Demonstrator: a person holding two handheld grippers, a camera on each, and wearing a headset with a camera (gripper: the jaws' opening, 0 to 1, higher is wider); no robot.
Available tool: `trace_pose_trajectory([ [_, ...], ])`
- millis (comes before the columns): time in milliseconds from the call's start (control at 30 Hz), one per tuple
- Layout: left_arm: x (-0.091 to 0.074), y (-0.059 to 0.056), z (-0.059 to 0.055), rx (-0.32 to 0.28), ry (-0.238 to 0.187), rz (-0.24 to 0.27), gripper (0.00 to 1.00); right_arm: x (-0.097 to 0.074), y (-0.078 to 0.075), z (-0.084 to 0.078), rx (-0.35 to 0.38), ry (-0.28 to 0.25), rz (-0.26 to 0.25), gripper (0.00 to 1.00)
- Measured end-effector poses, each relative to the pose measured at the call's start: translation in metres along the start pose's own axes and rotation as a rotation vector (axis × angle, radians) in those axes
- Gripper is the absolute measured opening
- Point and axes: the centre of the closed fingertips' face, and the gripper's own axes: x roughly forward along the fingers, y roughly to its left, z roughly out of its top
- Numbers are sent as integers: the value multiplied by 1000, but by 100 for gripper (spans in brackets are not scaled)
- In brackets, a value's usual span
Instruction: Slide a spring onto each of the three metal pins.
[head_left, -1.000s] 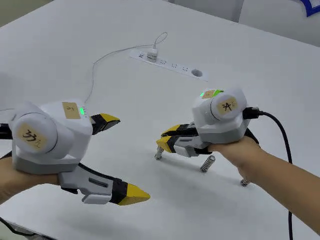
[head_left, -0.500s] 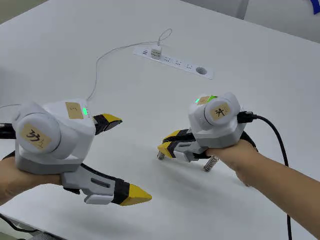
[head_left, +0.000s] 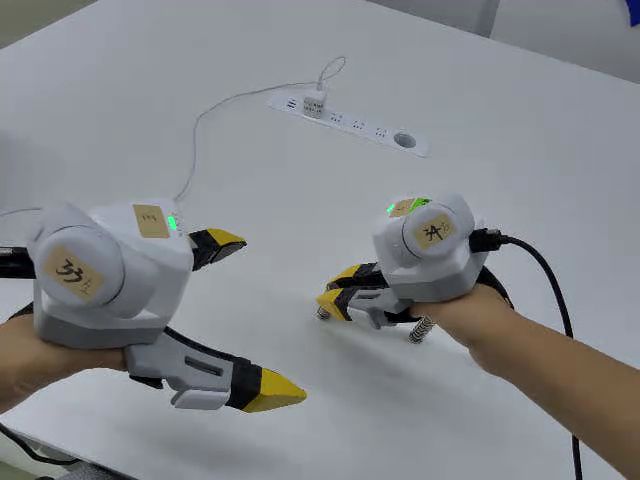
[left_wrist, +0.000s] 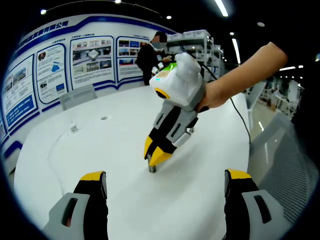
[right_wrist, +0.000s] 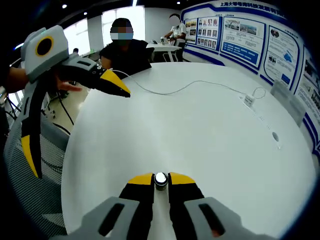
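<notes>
Nearest the tabletop's (head_left: 150, 100) front edge, the left gripper (head_left: 255, 315) hangs idle. Its jaws are spread wide and carry nothing.

Further in from that edge, the right gripper (head_left: 335, 300) points down, jaws drawn narrow about the top of a spring (head_left: 323, 313). The spring stands upright on a pin, foot on the tabletop. A second spring (head_left: 421, 329) stands just beside the right hand (head_left: 465, 310). Toward the far edge lie a power strip (head_left: 350, 125) and its white cable (head_left: 220, 105).

Handling, as judged: the spring is small, light, smooth steel, stiff across the coil but yielding along its length. A hard pinch could squash it or flick it away. Best hold is a light grip across the upper coils, axis kept in line with the pin.

Views compared: the left gripper view gives the side aspect, with coils visible below the yellow tips and the foot on the surface. The right gripper view looks end-on, showing a bright round top centred between the jaws. Whether the jaws bear on coil or pin cannot be told. The head view adds the second spring.
</notes>
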Motion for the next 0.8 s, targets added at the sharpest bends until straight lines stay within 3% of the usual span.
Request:
trace_pose_trajectory([
  [367, -2, 0, 1, 1, 2, 0, 100, -4, 0, -2, 10, 12, 2, 17],
  [633, -1, -1, 8, 7, -6, -2, 100, -20, -1, 8, 10, -28, -13, 21],
  [800, -2, 1, 14, 10, -16, 4, 100, -38, 1, 20, -4, -73, -28, 22],
])
